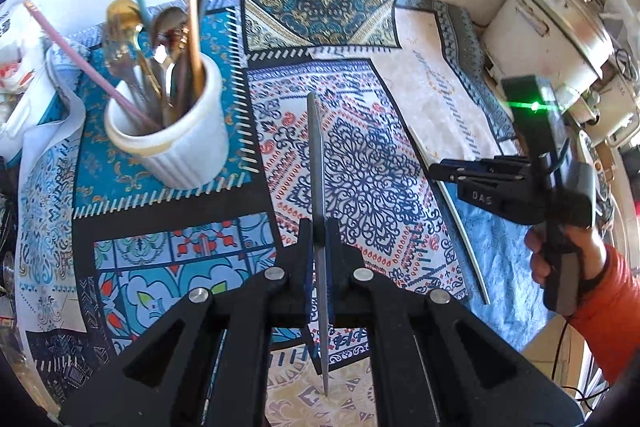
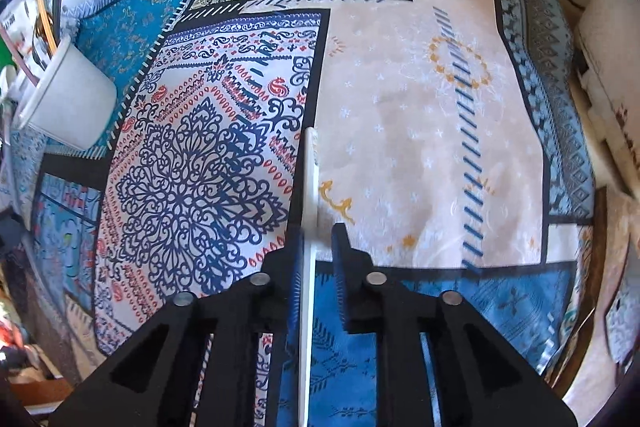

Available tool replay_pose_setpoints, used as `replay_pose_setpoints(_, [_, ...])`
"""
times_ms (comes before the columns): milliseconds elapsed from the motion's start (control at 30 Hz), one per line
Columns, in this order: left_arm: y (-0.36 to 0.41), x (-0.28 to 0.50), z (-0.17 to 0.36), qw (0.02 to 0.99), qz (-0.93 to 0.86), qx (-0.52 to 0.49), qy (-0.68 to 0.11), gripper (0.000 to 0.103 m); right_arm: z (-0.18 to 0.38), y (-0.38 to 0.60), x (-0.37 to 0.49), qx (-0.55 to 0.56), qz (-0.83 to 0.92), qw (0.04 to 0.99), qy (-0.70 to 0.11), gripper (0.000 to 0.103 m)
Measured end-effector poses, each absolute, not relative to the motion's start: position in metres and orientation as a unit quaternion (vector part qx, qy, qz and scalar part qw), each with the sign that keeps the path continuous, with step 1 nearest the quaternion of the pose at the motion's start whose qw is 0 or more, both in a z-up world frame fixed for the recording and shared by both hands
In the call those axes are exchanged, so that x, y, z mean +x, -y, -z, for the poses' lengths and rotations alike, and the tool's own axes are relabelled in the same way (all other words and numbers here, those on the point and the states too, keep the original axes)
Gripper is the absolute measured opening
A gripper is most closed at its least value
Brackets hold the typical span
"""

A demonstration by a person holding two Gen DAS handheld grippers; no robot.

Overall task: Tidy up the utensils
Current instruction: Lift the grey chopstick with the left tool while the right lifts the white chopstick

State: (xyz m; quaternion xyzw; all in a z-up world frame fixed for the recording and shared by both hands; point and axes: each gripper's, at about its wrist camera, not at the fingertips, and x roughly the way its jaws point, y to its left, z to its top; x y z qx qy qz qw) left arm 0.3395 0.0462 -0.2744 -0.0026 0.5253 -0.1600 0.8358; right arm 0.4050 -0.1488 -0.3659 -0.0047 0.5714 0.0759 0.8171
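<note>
**Presently: one chopstick in each gripper, holder at the table's far left**

Presently the left gripper [image 1: 320,227] is clamped tight on a slim grey metal chopstick [image 1: 316,163], which stands clear of the patterned patchwork tablecloth [image 1: 168,183] and runs forward out of the jaws. The white ribbed ceramic utensil holder [image 1: 176,131] sits toward the far left corner of the table, already crowded with gold spoons, forks and long coloured sticks.

The right gripper [image 2: 320,247] has its jaws a little apart; a thin white chopstick [image 2: 308,227] lies against the left pad, with a visible gap to the right pad — so no firm grip is confirmed. That chopstick appears to rest on the cloth near the table's near right edge.

Judgement on the step: carry the grey chopstick over the holder, tip it more upright, and aim for the open gap at the rim's near side so it does not snag the leaning handles. Release only once the tip is inside. The right gripper should close fully before lifting.

Limits of view — the holder's interior is mostly hidden by handles, its top is cut off in the right wrist view, and both chopsticks' rear ends vanish behind the gripper bodies. Clutter at the table's left edge cannot be identified.
</note>
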Motion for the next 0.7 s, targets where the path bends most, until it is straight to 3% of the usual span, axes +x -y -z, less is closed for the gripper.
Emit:
replay_pose_setpoints(167, [-0.055, 0.337, 0.267, 0.844, 0.152, -0.007, -0.515, 0.003, 0.367, 0.137, 0.401, -0.052, -0.067, 0.825, -0.559, 0.007])
replay_pose_setpoints(433, [-0.056, 0.337, 0.26, 0.849, 0.15, -0.008, -0.506, 0.003, 0.361, 0.133, 0.389, -0.028, -0.085, 0.828, -0.553, 0.006])
replay_pose_setpoints(700, [-0.059, 0.332, 0.24, 0.863, 0.149, -0.024, -0.482, 0.003, 0.312, 0.129, 0.36, 0.0, -0.111, 0.857, -0.503, 0.006])
